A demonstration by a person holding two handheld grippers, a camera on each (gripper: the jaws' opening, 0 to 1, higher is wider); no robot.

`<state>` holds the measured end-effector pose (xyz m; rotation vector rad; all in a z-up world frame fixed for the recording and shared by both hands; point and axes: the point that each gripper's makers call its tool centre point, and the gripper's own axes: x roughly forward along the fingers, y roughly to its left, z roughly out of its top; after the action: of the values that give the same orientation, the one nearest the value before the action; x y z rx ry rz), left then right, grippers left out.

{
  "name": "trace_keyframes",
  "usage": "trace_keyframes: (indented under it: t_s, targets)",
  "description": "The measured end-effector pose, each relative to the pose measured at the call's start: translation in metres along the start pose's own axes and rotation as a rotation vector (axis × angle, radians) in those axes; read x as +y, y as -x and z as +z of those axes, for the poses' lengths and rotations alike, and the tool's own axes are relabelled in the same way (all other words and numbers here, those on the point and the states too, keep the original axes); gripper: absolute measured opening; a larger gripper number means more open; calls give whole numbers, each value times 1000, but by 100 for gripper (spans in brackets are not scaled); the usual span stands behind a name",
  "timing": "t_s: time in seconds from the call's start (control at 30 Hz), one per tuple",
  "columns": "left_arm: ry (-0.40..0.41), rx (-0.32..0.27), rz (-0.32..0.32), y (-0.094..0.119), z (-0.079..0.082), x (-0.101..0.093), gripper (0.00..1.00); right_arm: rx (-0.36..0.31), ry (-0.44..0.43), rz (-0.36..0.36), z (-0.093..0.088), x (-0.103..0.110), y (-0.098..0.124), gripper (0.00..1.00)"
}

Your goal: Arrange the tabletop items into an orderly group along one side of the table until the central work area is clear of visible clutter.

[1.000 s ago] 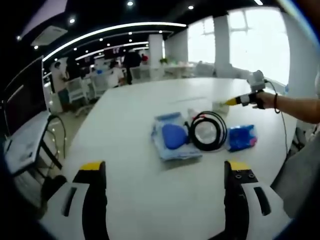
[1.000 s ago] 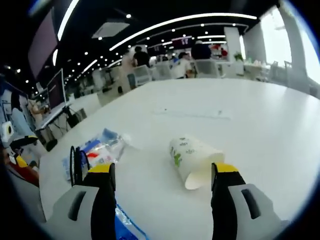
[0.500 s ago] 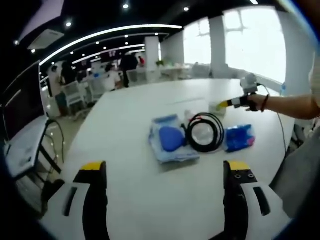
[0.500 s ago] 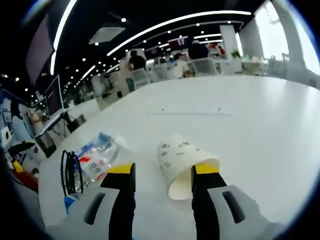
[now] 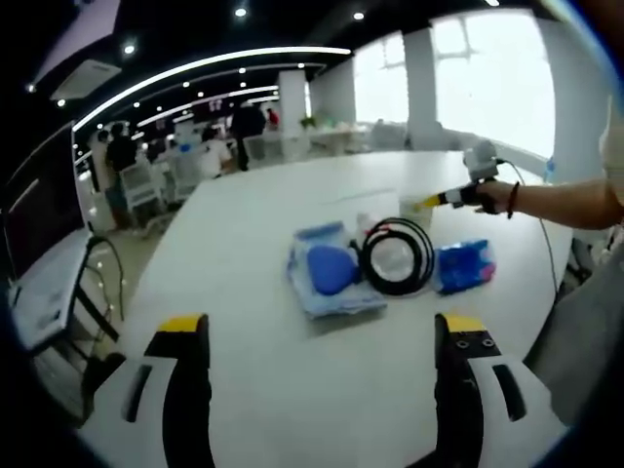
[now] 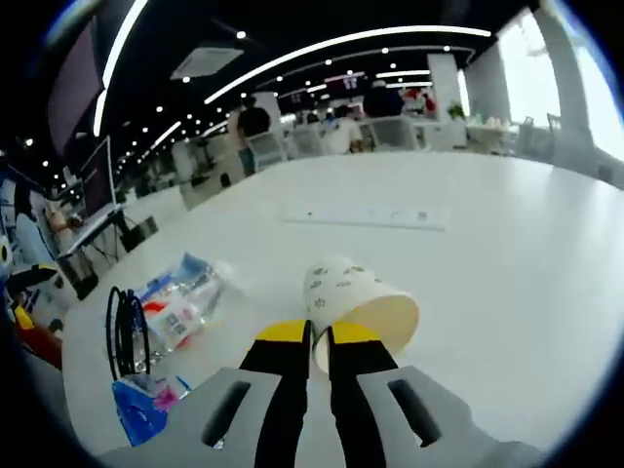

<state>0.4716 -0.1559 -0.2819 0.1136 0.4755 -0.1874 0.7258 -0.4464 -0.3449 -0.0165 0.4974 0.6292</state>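
A white paper cup [image 6: 356,292] with green print lies on its side on the white table [image 6: 507,253]. My right gripper [image 6: 320,336] is shut on the cup's rim, one jaw inside the mouth and one outside. In the left gripper view that same gripper [image 5: 439,199] shows at the far right, held by a hand [image 5: 502,195], with the cup [image 5: 417,209] at its tip. My left gripper [image 5: 320,331] is open above bare table near the front edge. Ahead of it lie a blue pouch in a clear bag [image 5: 327,273], a black cable coil [image 5: 395,258] and a blue packet [image 5: 466,265].
Left of the cup, the right gripper view shows the cable coil [image 6: 122,331], a clear bag with a printed packet [image 6: 180,297] and the blue packet [image 6: 141,405]. A flat strip [image 6: 366,216] lies further out on the table. Chairs and people stand beyond the far edge.
The right gripper's jaws closed from wide apart onto the cup's rim. The left gripper stayed open and nearly still.
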Motion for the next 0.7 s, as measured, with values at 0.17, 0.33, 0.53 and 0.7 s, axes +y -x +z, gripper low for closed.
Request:
trace_keyframes:
  t_s: [0.17,0.33,0.53,0.7]
  targets:
    - [-10,5,-5,0,-1,-1,92,-6,-6,12,3,-2,0,2]
    - [-11,0,-8,1,0,-2,92,1,7,25,4,2,5,2]
    - [-17,-8,-10,1,2,-3,92,-18,44,40,16,11,12,2]
    - [-21,-10,-15,2,3,-4,92,-6,80,54,19,19,15,2]
